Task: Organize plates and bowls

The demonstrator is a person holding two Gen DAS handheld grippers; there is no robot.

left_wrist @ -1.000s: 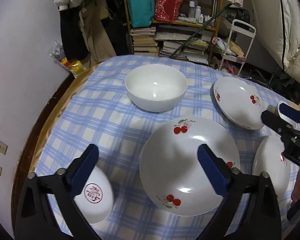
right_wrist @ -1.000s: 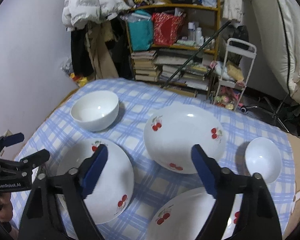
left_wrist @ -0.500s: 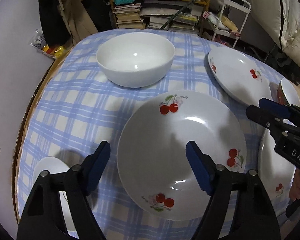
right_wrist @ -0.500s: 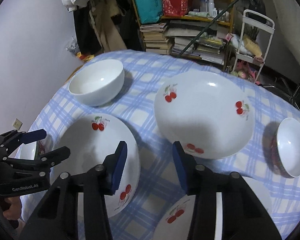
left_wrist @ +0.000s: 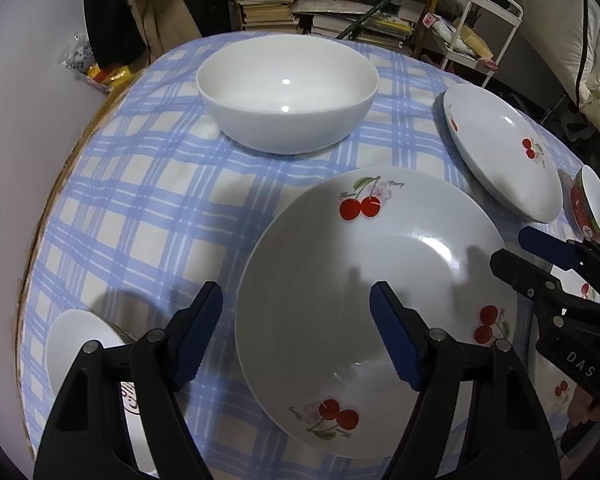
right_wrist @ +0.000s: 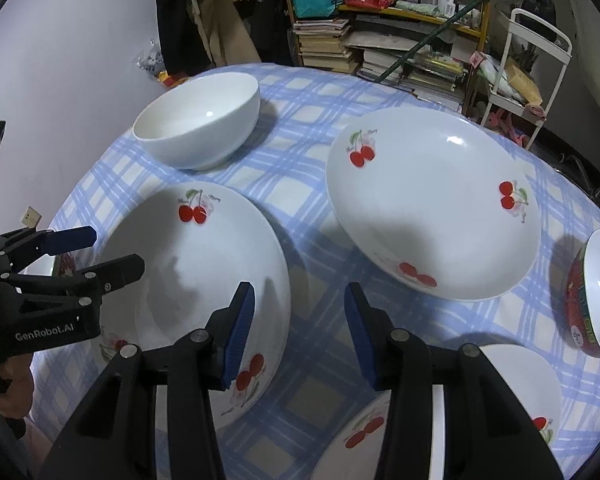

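Tongs, left (left_wrist: 296,332), released astride the near left rim of a cherry plate (left_wrist: 380,280); right tongs (right_wrist: 300,332) gape over bare checked worktop (right_wrist: 300,184)

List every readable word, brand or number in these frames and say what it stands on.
"GenRobot.AI": body of the left tool.
"DAS": body of the right tool, rest cut off.
"Cherry": rim of the cherry plate.
Red seal on the small white bowl: unreadable.
Book spines: too blurred.

Black-framed left claw (left_wrist: 296,334), blue ribbed pads, silver screws, right claw (right_wrist: 298,334) alike, white "GenRobot.AI" lettering
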